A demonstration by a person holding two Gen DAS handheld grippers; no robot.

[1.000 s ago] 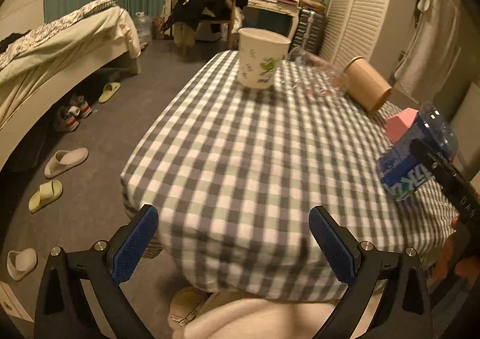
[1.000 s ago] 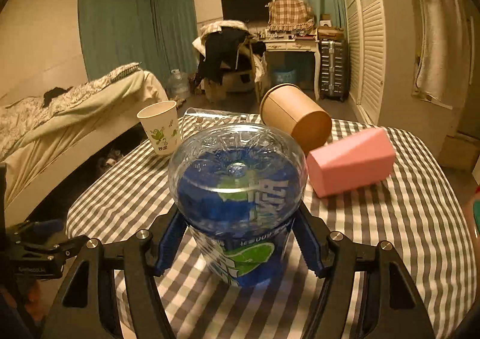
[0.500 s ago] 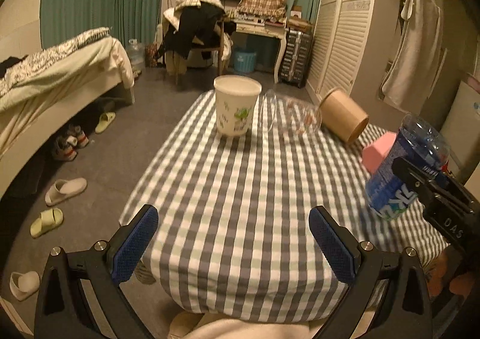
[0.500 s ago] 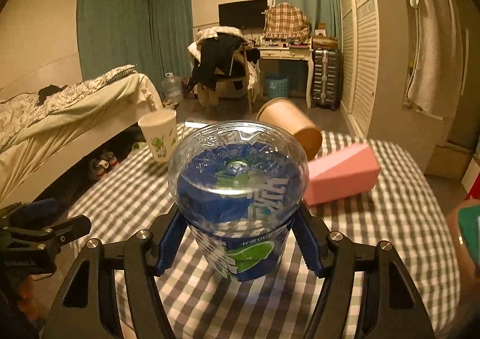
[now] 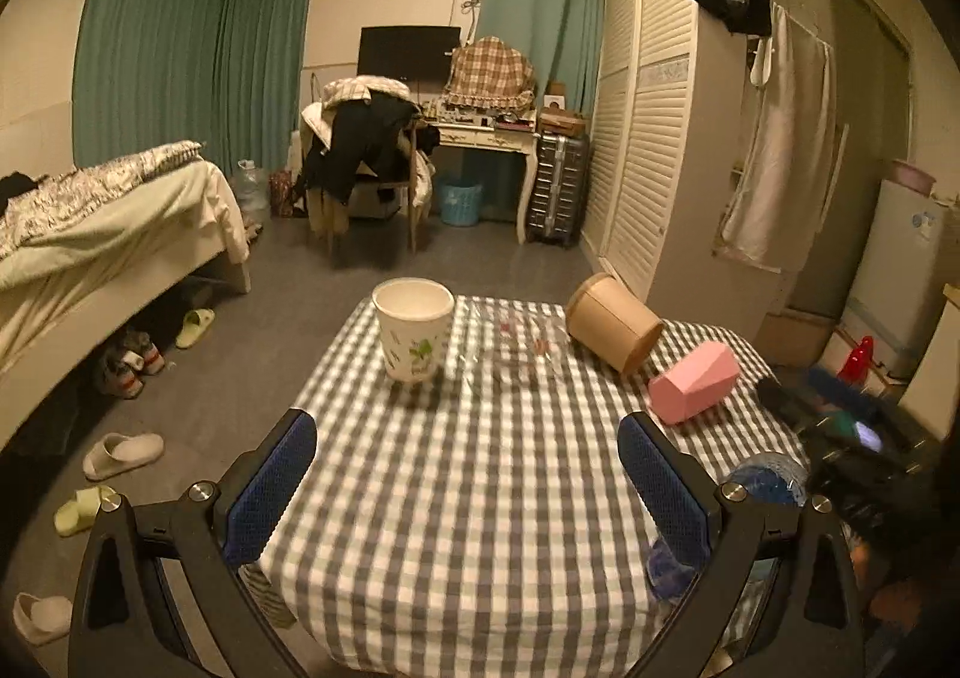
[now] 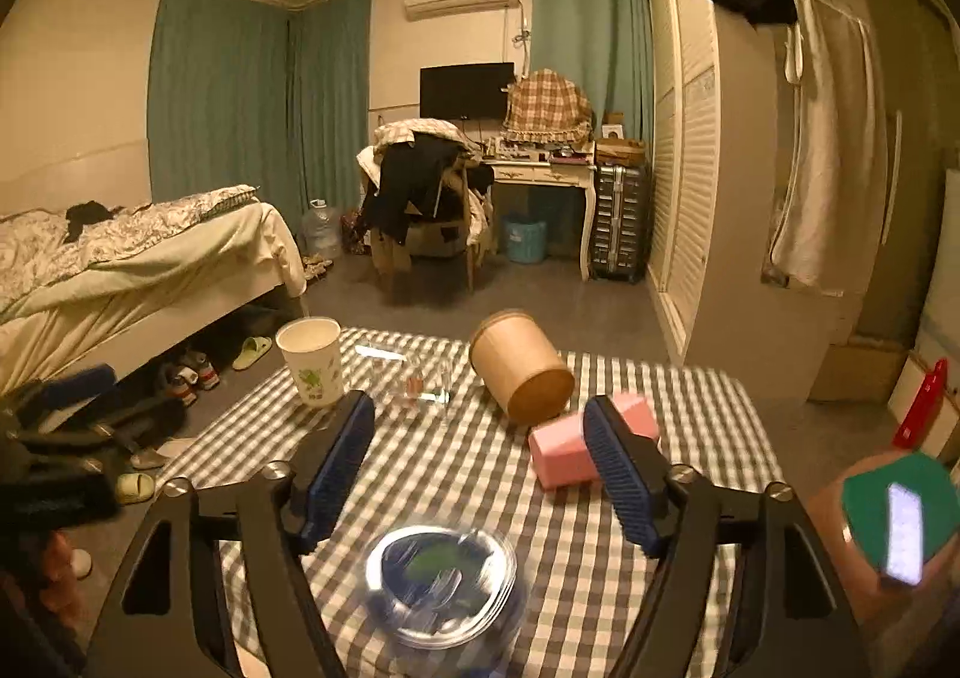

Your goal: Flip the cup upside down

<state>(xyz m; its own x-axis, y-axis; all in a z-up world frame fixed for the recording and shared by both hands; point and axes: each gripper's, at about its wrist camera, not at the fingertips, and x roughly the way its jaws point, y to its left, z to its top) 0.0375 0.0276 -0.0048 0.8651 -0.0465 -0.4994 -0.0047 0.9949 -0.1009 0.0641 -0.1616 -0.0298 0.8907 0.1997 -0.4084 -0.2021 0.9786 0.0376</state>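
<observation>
Two tools spread empty, right tool [image 6: 477, 462] above one blue cup [image 6: 441, 588]

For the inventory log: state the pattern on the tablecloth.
The tablecloth is a grey and white check, clearest in the left wrist view.

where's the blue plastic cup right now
In the right wrist view the blue plastic cup stands on the checked table, near edge, just below the open right tool, nearer than the pink box.
</observation>
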